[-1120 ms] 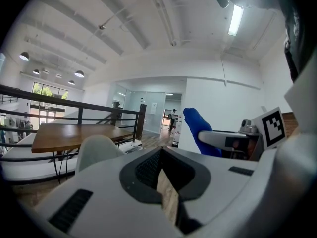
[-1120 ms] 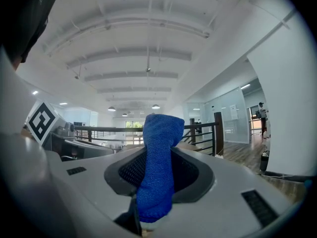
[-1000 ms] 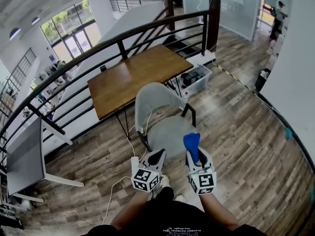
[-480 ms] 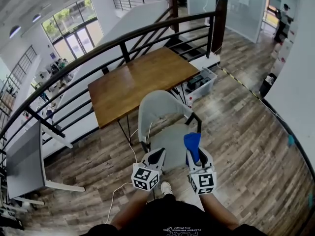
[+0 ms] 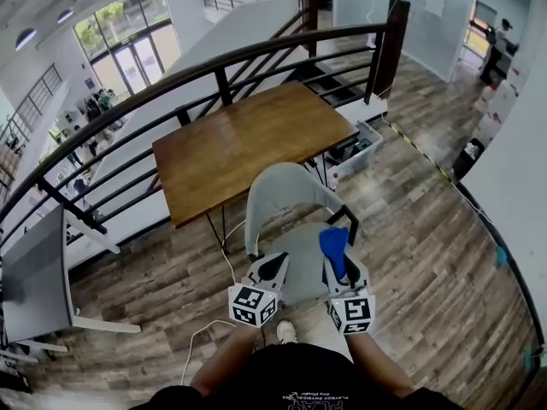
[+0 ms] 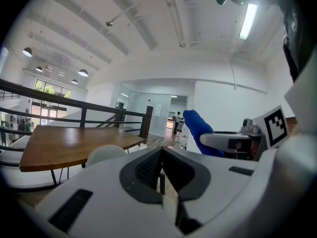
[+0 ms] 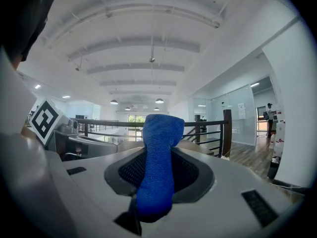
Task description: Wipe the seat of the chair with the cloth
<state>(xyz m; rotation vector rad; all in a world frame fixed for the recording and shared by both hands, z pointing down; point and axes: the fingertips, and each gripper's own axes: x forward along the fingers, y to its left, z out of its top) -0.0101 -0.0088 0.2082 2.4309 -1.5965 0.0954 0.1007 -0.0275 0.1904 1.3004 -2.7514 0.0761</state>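
The wooden table (image 5: 239,143) stands along the railing (image 5: 197,71). The grey chair (image 5: 286,186) sits at its near side, backrest toward the table and seat (image 5: 301,236) open toward the person. Both grippers hang above the seat's near edge, pointing forward. The left gripper (image 5: 272,272) has its jaws pressed together with nothing between them. The right gripper (image 5: 340,268) pinches the blue cloth (image 5: 334,246), which stands upright out of its tips. The seat lies just below and ahead of the cloth. In my judgement, the right gripper only needs lowering.
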